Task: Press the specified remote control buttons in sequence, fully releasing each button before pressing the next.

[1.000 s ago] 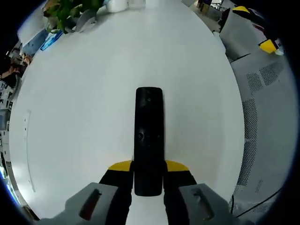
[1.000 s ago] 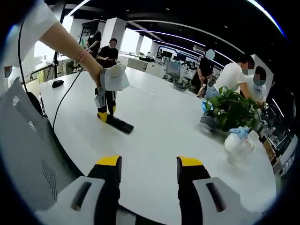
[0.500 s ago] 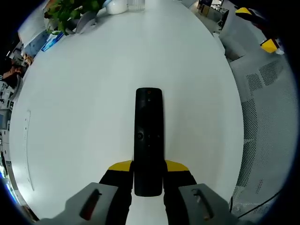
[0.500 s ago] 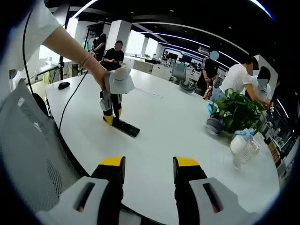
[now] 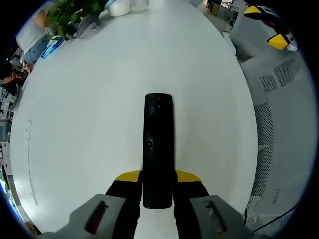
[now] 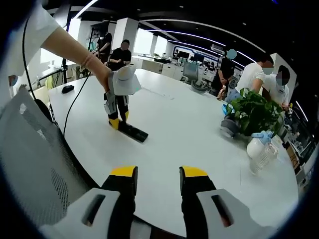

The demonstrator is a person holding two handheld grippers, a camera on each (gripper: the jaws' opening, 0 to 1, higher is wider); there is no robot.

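Note:
A long black remote control (image 5: pixel 158 149) lies flat on the white table (image 5: pixel 89 109), its near end between the yellow-tipped jaws of my left gripper (image 5: pixel 158 176), which is shut on it. From the right gripper view the same remote (image 6: pixel 132 132) lies on the table with the left gripper (image 6: pixel 115 123) standing over its end, held by a person's hand. My right gripper (image 6: pixel 158 172) hovers over the near table edge, jaws narrowly apart with nothing between them. The right gripper's yellow tips (image 5: pixel 279 41) show at the far right of the left gripper view.
A grey mesh office chair (image 6: pixel 35 164) stands at the table's edge. A potted plant (image 6: pixel 254 113), a white jug (image 6: pixel 255 148) and a clear glass stand at the far side. A black mouse (image 6: pixel 68 88) with a cable lies beyond the left gripper. Several people stand behind.
My right gripper's jaws have closed in somewhat and its view has shifted slightly. The left gripper and the remote have stayed in place.

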